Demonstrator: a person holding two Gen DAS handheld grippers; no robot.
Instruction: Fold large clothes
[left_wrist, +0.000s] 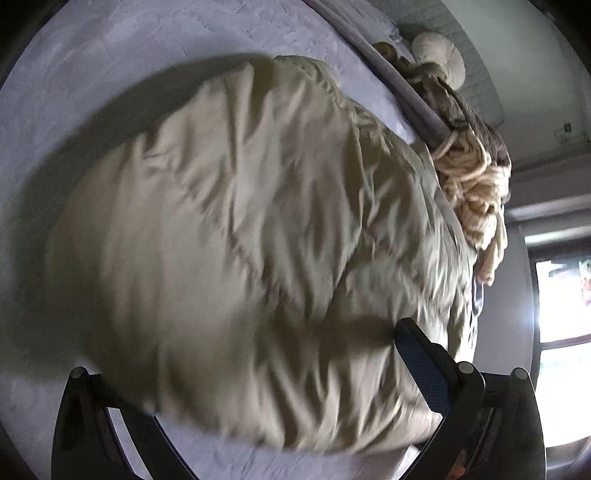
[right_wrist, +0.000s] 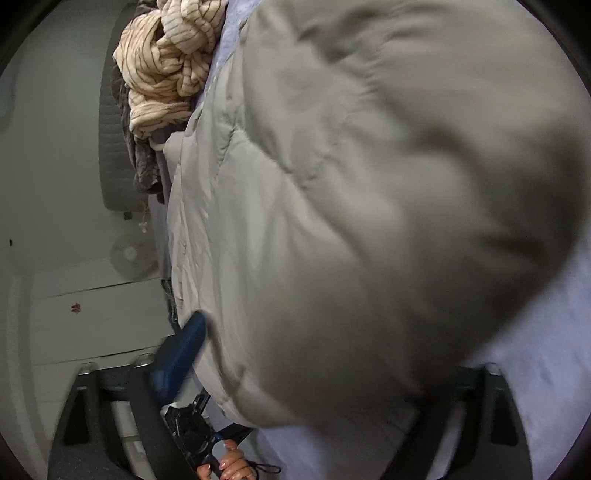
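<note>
Because the pale grey-beige quilted puffer coat is too bulky to fold in the air, you have it lying spread on the lavender-grey bed sheet, and both of your grippers meet it at its near edge, where a fold would start. The coat fills the middle of both views, its padded panels creased and rumpled, with bare sheet showing around it on the far and open sides.

Your right gripper stands with its jaws spread wide. One blue-padded finger shows beside the coat's edge and does not appear to press on the fabric; the other is hidden under a thick lobe of coat. So the bulk sits between the jaws rather than being pinched, which reads as either a let-go or the approach to a fresh hold.

Your left gripper has one blue-padded finger against the side of the coat, while the opposite finger is covered by fabric. I cannot tell whether it is clamped or loose.

The heap of cream striped knitwear over dark brown fleece sits at the bed's edge, just beyond the coat, probably parked there to keep the folding area free. In the right wrist view your hand shows low in the frame, on the handle of the left tool.

The coat does not yet look folded.
</note>
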